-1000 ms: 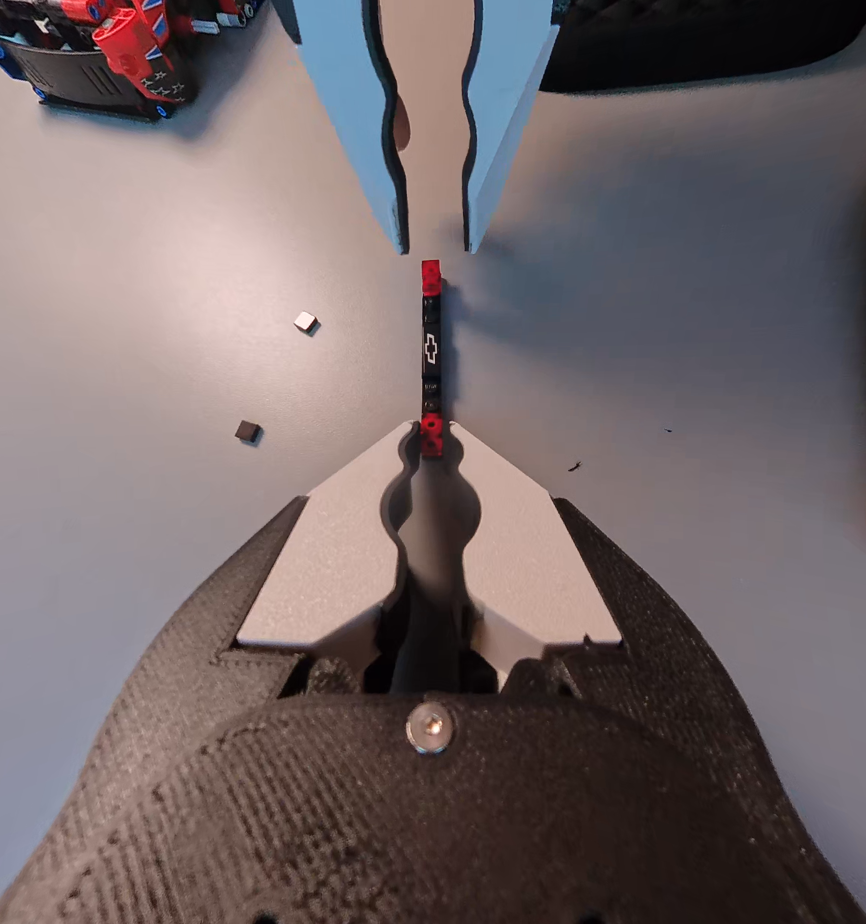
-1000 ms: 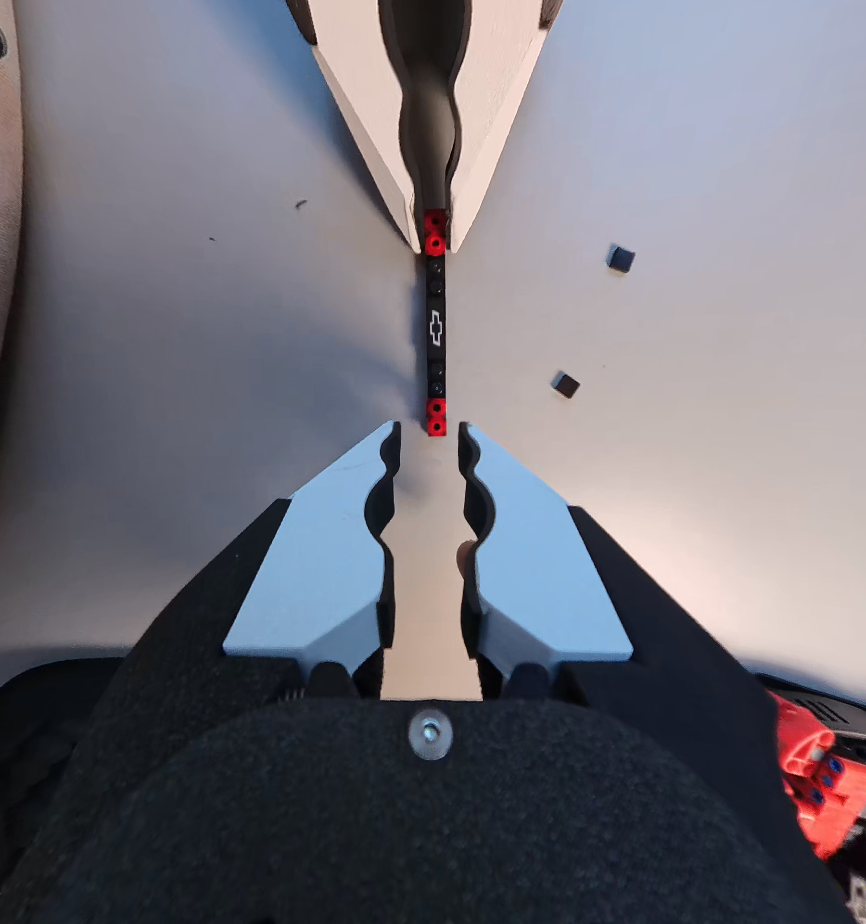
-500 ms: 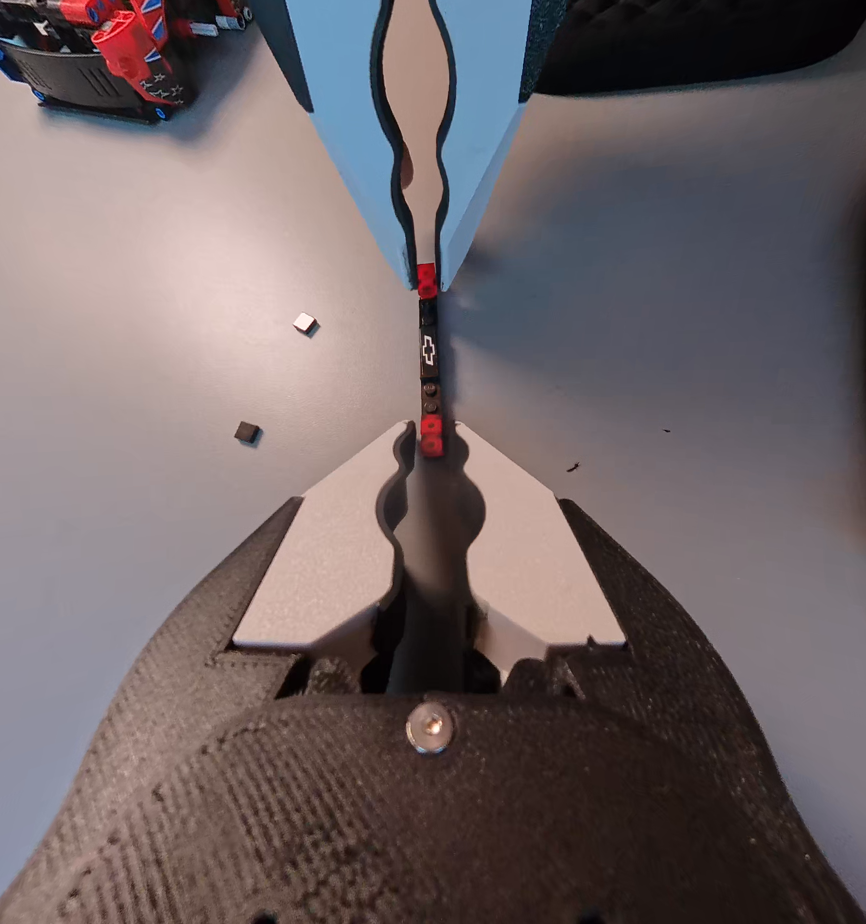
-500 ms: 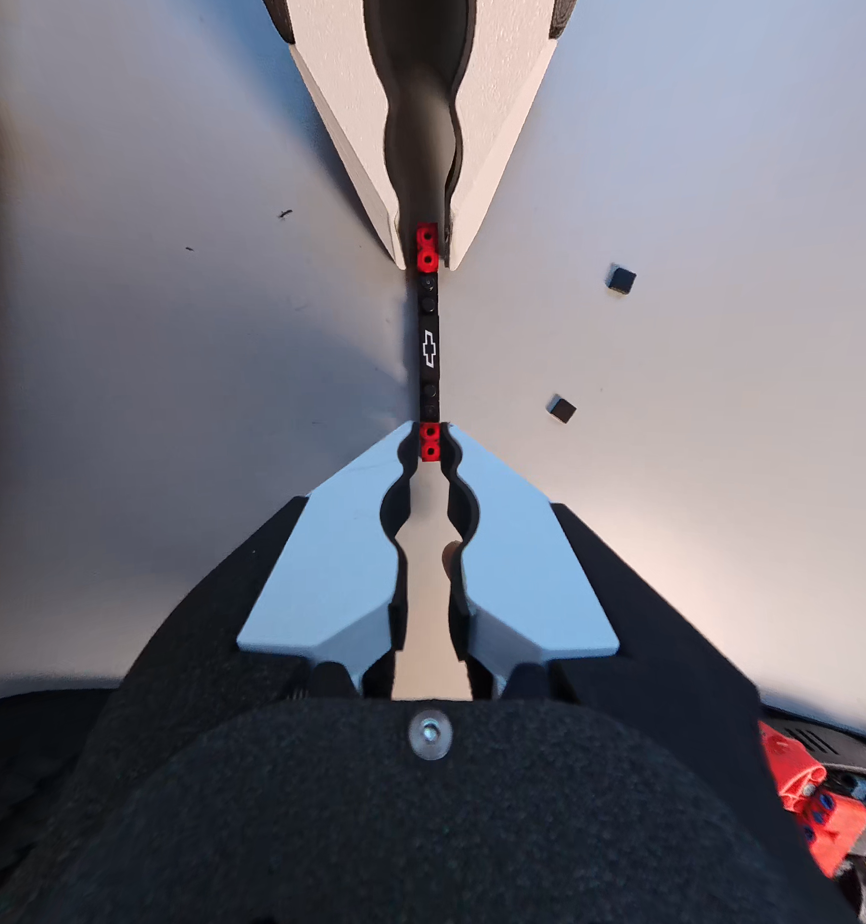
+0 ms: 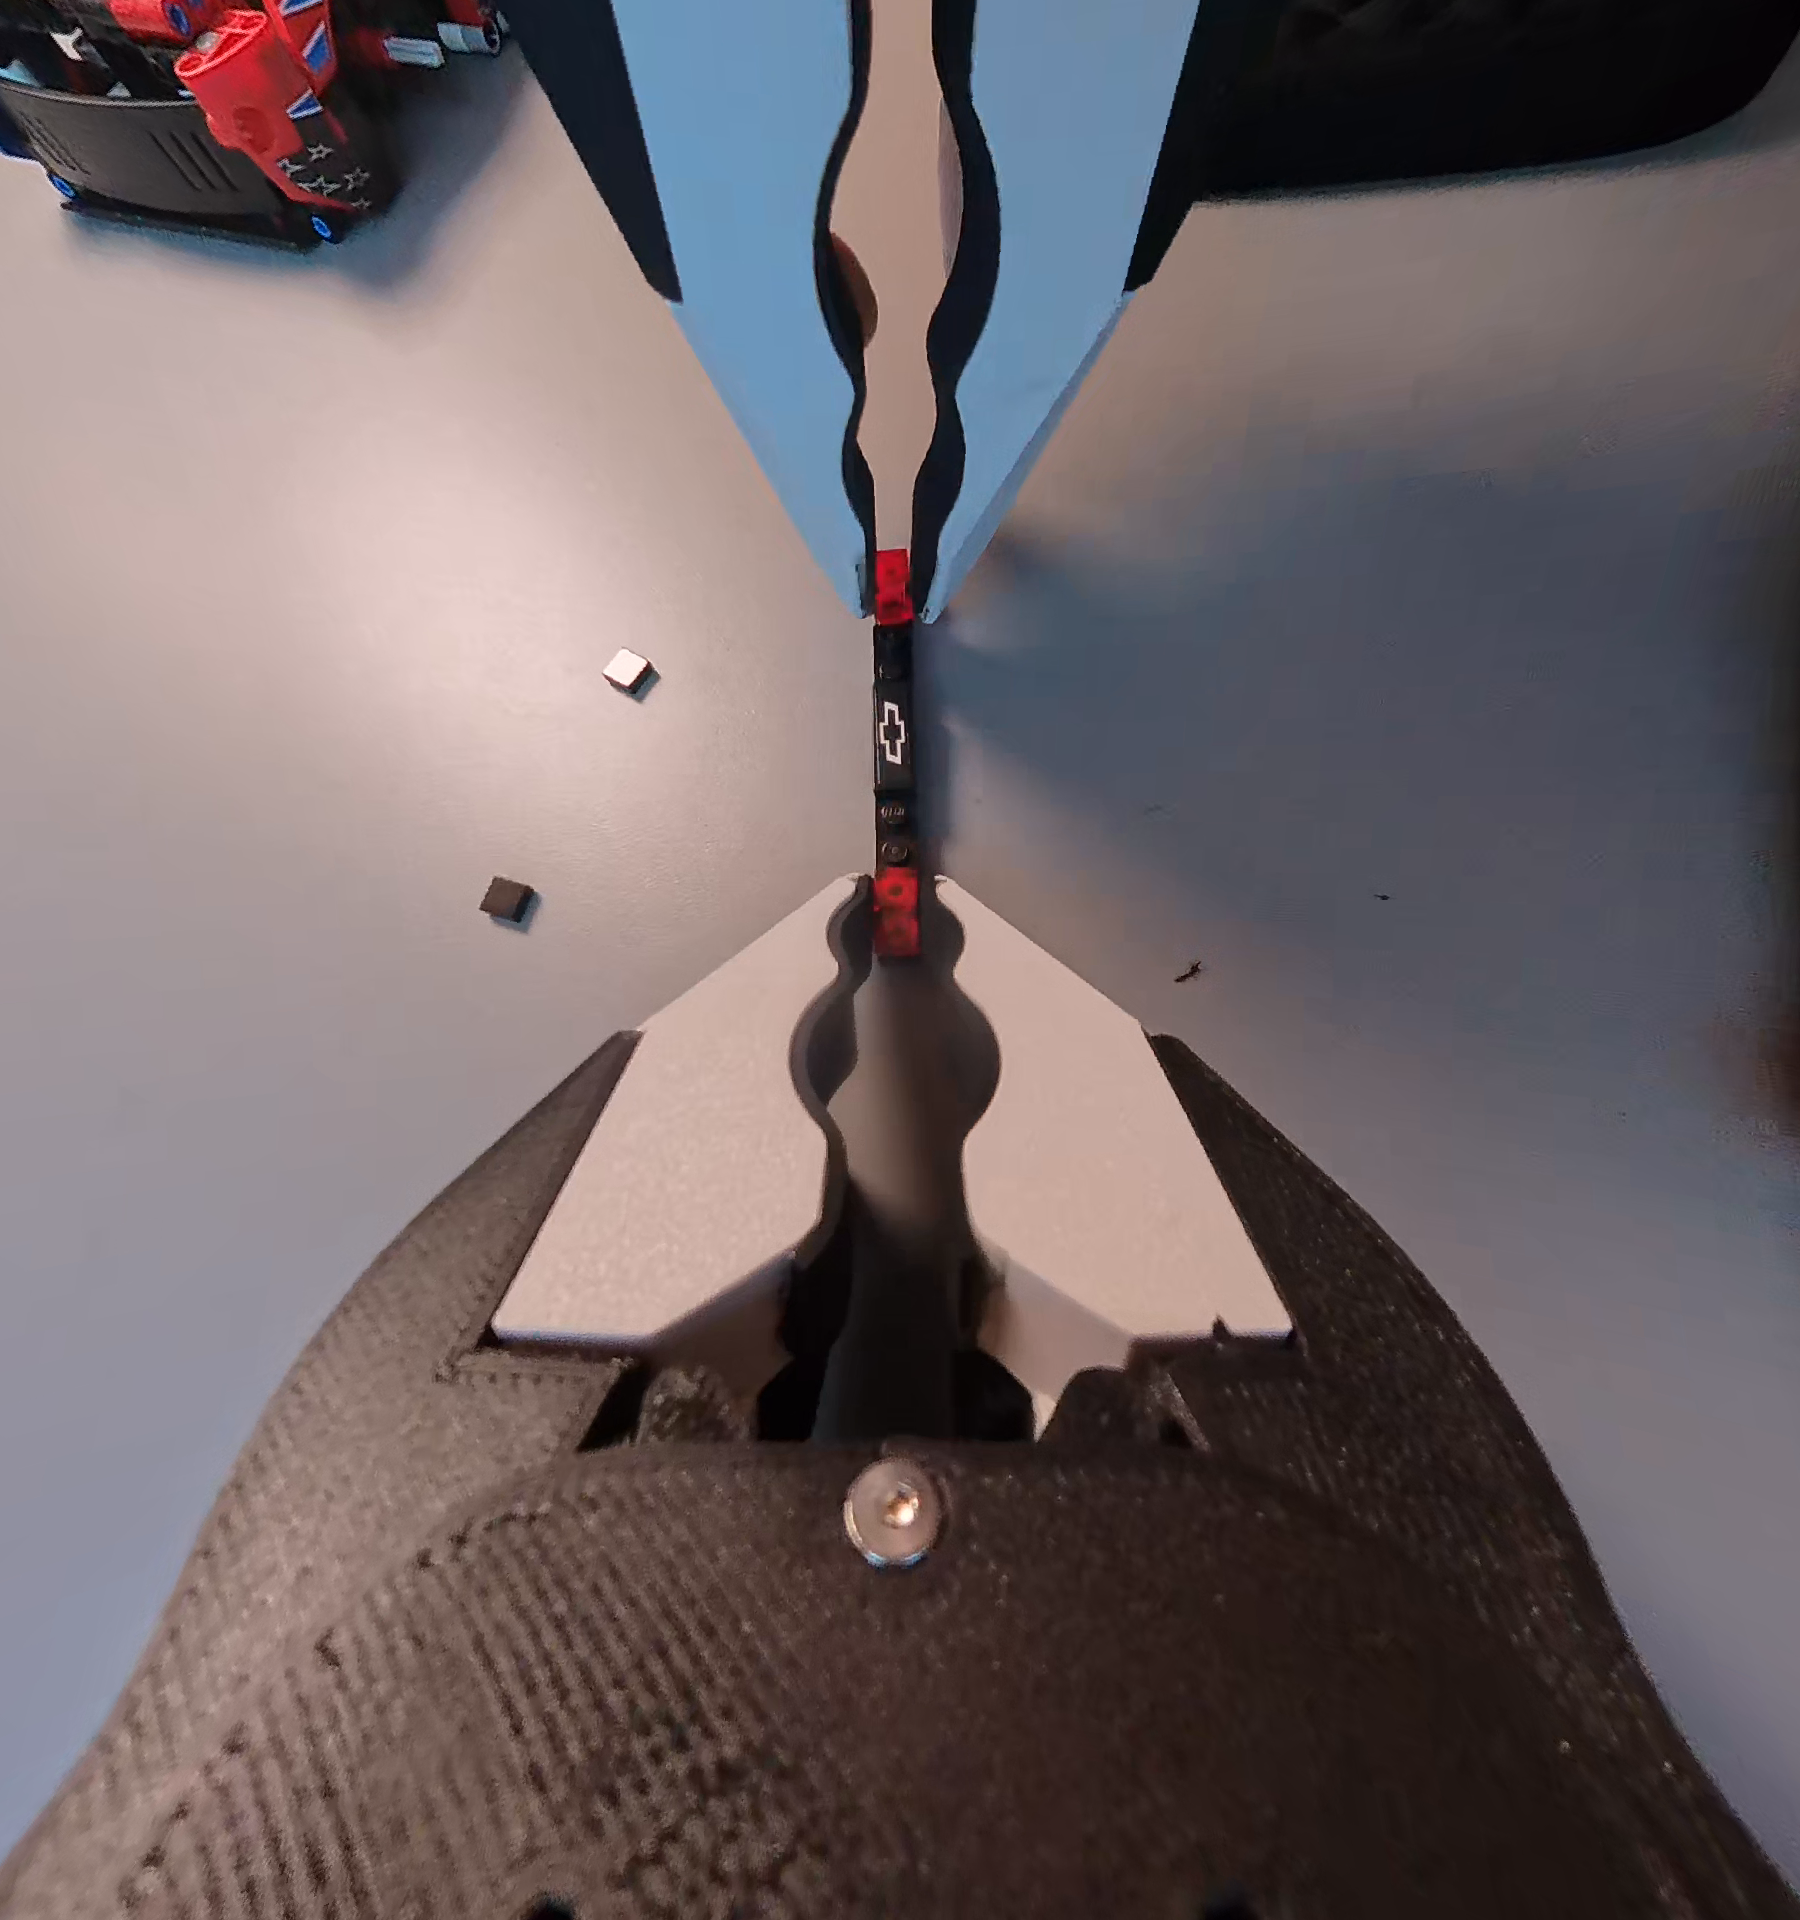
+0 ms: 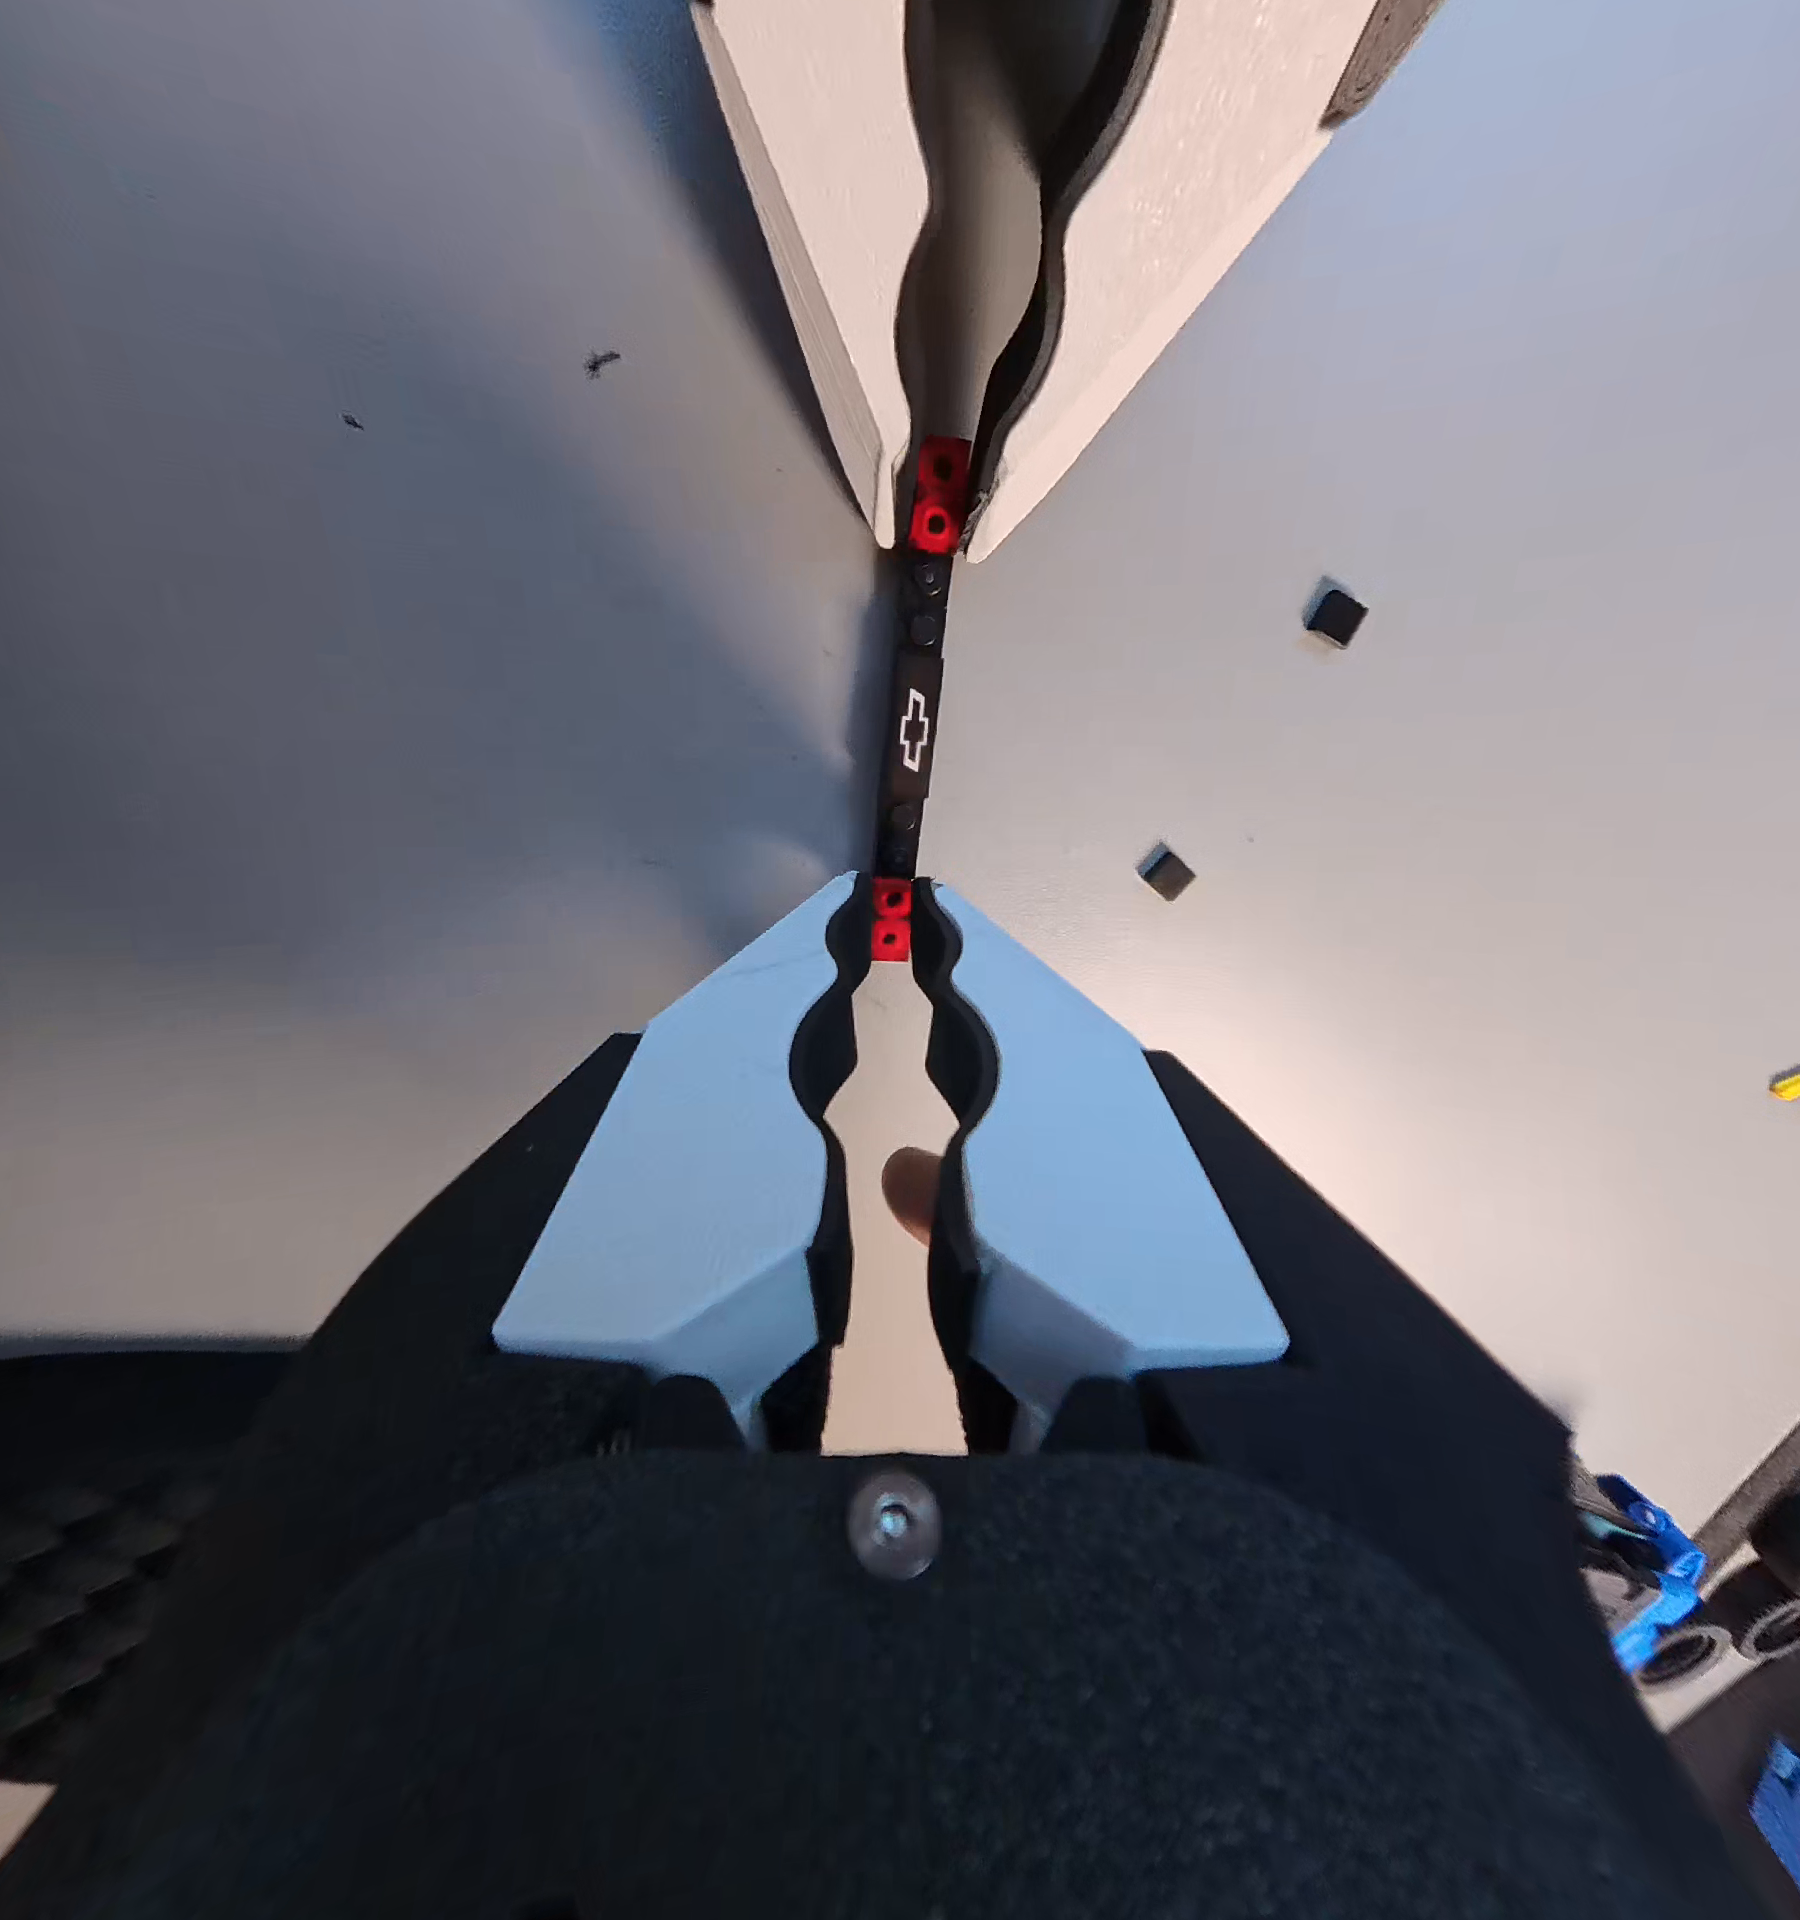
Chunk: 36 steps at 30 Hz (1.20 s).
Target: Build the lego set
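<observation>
Two hand-held grippers clamp one slim black lego bar (image 5: pixel 894 732) above the grey surface (image 5: pixel 304 520); left hand-held gripper (image 5: pixel 896 914) pinches its near red end; right hand-held gripper (image 6: pixel 891 920) the other.

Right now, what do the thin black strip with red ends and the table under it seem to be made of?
The black strip looks like moulded hard plastic: round studs, sharp edges, a slight sheen, and red end pieces with holes. The table seems a smooth matt laminate or painted board; it gives soft, diffuse shadows and no grain, so the exact material stays open.
</observation>
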### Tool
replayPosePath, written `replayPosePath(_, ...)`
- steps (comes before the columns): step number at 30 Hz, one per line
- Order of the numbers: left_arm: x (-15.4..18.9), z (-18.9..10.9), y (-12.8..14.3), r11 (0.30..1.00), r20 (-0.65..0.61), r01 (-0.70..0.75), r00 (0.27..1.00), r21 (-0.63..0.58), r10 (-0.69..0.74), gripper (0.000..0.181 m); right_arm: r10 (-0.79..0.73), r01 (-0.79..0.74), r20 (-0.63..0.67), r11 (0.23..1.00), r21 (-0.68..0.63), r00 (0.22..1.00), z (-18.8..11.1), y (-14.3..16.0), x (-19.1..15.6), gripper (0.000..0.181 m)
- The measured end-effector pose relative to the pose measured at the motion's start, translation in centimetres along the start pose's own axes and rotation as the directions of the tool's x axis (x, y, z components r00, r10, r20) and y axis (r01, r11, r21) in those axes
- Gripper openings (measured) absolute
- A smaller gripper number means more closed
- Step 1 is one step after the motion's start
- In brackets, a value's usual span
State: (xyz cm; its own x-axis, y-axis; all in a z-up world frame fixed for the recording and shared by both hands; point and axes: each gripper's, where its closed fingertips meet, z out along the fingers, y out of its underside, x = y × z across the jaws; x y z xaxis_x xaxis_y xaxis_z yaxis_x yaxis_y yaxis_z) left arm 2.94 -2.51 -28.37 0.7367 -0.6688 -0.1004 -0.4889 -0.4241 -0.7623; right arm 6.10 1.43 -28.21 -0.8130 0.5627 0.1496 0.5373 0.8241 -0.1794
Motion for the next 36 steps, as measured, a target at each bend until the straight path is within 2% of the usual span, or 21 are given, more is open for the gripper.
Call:
replayPosePath(5, 0.2, 0.0, 0.0, 1.0, -0.006, -0.003, 1.0, 0.0, 0.003, 0.006, 0.021, -0.022, 0.035, 1.0, 0.017, 0.999, 0.2, -0.3, -0.4, 0.004)
replayPosePath(9, 0.3, -0.1, 0.0, 1.0, -0.009, -0.006, 1.0, 0.0, 0.006, 0.006, -0.02, 0.021, -0.022, 1.0, 0.013, 1.0, 0.2, -0.3, -0.3, 0.005)
replayPosePath(19, 0.3, -0.1, 0.0, 1.0, -0.017, -0.005, 1.0, 0.001, 0.005, 0.006, 0.152, -0.157, 0.039, 0.964, 0.215, 0.988, -0.5, -0.2, 0.3, 0.005)
replayPosePath(36, 0.4, -0.1, 0.0, 1.0, -0.026, -0.008, 1.0, 0.002, 0.008, 0.006, 0.099, -0.116, 0.091, 0.971, 0.207, 0.991, -0.1, -0.2, -0.5, 0.005)
